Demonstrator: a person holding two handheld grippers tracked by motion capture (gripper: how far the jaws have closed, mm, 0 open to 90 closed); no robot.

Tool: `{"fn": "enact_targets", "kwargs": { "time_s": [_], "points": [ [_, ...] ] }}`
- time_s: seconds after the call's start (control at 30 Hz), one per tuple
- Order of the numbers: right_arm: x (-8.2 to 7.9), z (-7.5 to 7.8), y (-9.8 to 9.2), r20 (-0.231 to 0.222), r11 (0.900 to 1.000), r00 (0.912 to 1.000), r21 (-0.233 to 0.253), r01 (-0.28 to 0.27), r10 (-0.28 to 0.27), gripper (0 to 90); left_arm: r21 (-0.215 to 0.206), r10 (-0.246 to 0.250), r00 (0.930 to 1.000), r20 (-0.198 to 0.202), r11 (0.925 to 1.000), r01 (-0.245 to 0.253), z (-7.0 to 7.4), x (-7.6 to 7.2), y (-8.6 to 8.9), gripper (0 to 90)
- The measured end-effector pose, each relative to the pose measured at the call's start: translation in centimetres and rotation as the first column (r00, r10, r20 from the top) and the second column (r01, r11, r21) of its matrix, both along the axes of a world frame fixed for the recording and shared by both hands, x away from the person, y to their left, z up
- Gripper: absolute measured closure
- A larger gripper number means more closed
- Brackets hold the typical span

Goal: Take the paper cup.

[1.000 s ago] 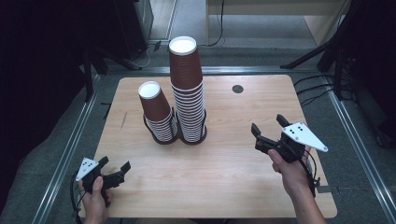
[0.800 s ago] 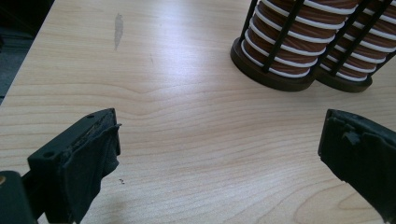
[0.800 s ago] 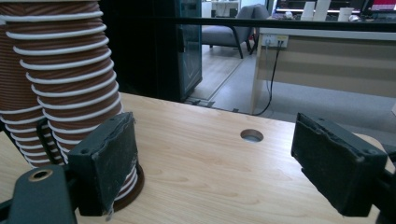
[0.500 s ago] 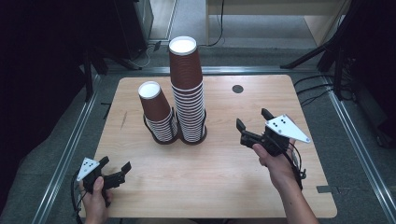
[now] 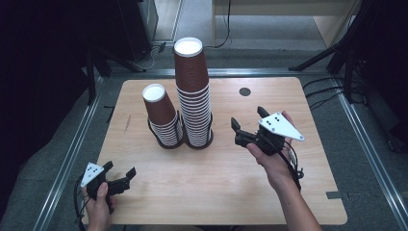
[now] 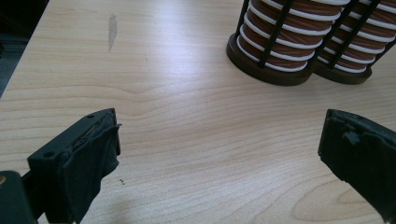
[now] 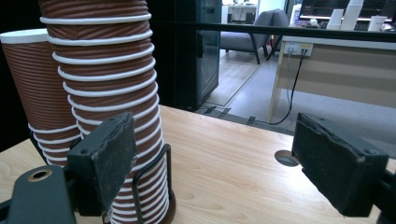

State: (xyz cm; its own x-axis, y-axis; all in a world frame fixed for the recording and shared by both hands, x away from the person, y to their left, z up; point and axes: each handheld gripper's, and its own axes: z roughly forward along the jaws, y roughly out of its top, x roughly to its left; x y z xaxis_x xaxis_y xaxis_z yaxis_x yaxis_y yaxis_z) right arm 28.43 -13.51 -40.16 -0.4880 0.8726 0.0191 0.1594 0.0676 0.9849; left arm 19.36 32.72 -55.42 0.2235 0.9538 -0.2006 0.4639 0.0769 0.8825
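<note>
The right claw (image 5: pixel 246 128), spread wide, has moved in beside the tall cup stack (image 5: pixel 193 91) (likely to grab it), while the left claw (image 5: pixel 118 174) rests spread, well apart.

No text, label, brand, number or sign can be read anywhere. The cups (image 5: pixel 192 91) carry only plain white rims and brown ribbing, the grey plate (image 5: pixel 280 126) bears white dots and no writing, and the table (image 5: pixel 216 183) is bare wood with a grey smudge.
</note>
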Motion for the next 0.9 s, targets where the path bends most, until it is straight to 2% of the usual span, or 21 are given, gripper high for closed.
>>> {"fn": "enact_targets", "kwargs": {
  "time_s": [0.33,0.5,0.9],
  "points": [
    [0.5,0.6,1.9,0.001,1.0,0.9999,0.025,-0.012,0.012,13.8,0.0,-0.004,1.0,0.001,1.0,0.004,0.0,0.0,0.0,0.0],
    [0.7,0.8,2.9,0.013,1.0,0.9998,0.004,-0.018,0.017,13.8,-0.001,-0.006,1.0,0.003,1.0,0.006,0.0,0.0,0.0,0.0],
    [1.2,1.4,4.9,0.032,0.999,0.999,-0.007,-0.031,0.031,13.8,0.006,-0.014,0.9999,0.005,0.9999,0.014,0.0,0.0,-0.1,0.0]
  ]
}}
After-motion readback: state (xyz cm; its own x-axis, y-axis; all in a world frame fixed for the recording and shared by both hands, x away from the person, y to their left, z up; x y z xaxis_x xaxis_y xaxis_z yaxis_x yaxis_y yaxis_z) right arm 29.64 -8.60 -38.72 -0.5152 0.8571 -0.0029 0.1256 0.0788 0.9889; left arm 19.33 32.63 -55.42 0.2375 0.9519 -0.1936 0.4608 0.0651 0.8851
